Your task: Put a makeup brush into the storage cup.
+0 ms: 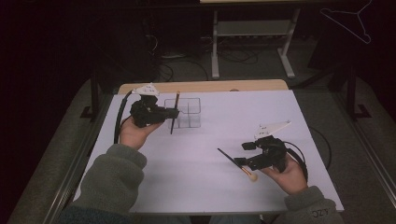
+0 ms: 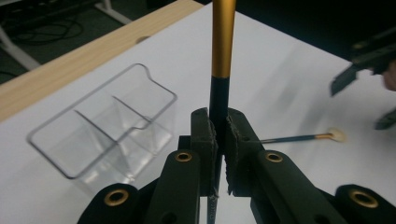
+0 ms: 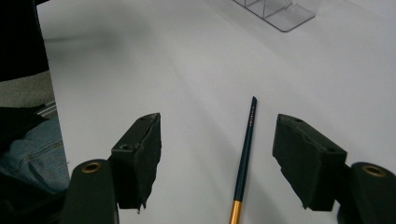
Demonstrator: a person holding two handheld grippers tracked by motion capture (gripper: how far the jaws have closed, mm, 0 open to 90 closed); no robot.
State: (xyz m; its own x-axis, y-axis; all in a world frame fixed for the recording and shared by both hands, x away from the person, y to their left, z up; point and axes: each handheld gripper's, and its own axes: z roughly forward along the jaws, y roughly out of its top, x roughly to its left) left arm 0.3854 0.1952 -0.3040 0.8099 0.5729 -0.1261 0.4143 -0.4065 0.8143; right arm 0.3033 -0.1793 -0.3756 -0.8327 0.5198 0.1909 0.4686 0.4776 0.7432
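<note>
A make-up brush (image 1: 177,101) with a dark handle and a gold band stands upright, with my left gripper (image 1: 173,112) shut on its handle, just left of a clear divided box (image 1: 189,112). In the left gripper view the jaws (image 2: 220,125) pinch the dark handle (image 2: 219,95), and the clear box (image 2: 105,128) sits to the left. A second brush (image 1: 252,176) lies on the white sheet at the right. My right gripper (image 1: 243,154) stands open over it. In the right gripper view its handle (image 3: 246,149) lies between the spread pads (image 3: 218,125), untouched.
A white sheet (image 1: 210,135) covers the table, with a wooden edge (image 1: 201,86) at the far side. The clear box's corner (image 3: 275,13) lies far ahead in the right gripper view. Table legs and cables stand on the dark floor beyond.
</note>
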